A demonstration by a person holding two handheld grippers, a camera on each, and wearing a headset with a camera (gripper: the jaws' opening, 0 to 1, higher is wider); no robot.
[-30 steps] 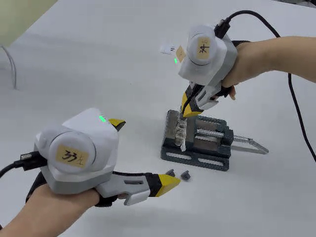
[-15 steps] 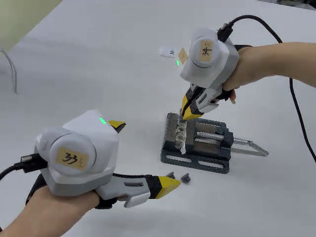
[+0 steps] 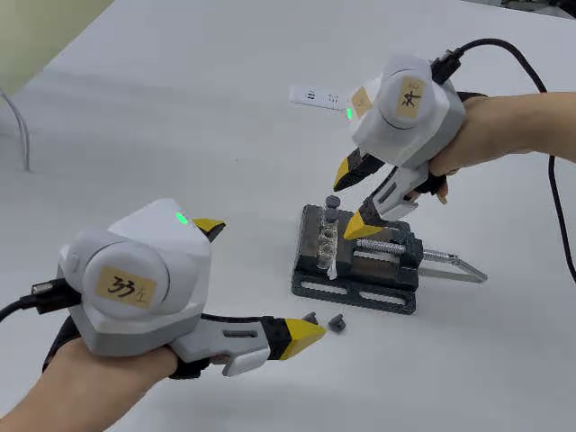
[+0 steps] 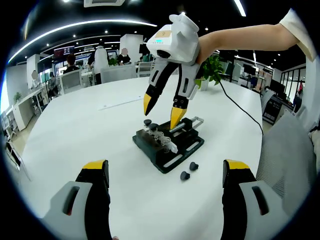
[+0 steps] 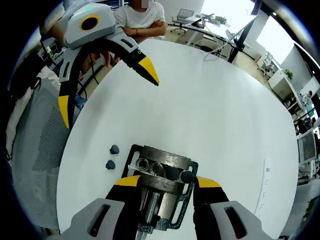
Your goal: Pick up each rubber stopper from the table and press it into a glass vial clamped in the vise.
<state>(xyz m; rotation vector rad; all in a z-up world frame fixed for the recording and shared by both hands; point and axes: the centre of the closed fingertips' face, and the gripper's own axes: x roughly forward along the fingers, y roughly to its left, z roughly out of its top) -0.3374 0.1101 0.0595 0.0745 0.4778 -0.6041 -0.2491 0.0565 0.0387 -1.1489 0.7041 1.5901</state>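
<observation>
Fingers (image 3: 304, 335) of left gripper (image 3: 262, 279): wide apart, empty, near left; low tip just beside two loose rubber stoppers (image 3: 337, 321) on the surface (image 3: 180, 108).
Vise (image 3: 360, 292): centre, clamps a row of glass vials (image 3: 326, 245); far two stoppered, near two open.
Fingers (image 3: 360, 228) of right gripper (image 3: 347, 206): wide apart, empty, above the vise.

The vise (image 3: 378, 274) stands on the table (image 3: 180, 108) with a row of vials (image 3: 328, 243) clamped in it, and seated stoppers (image 3: 332, 203) sit in the vials at the row's far end. Two loose stoppers (image 3: 337, 322) lie on the table just in front of the vise. The right hand-held gripper (image 3: 353, 202) hangs above the vise, and the left hand-held gripper (image 3: 261, 279) is nearer the person, one tip beside the loose stoppers.
</observation>
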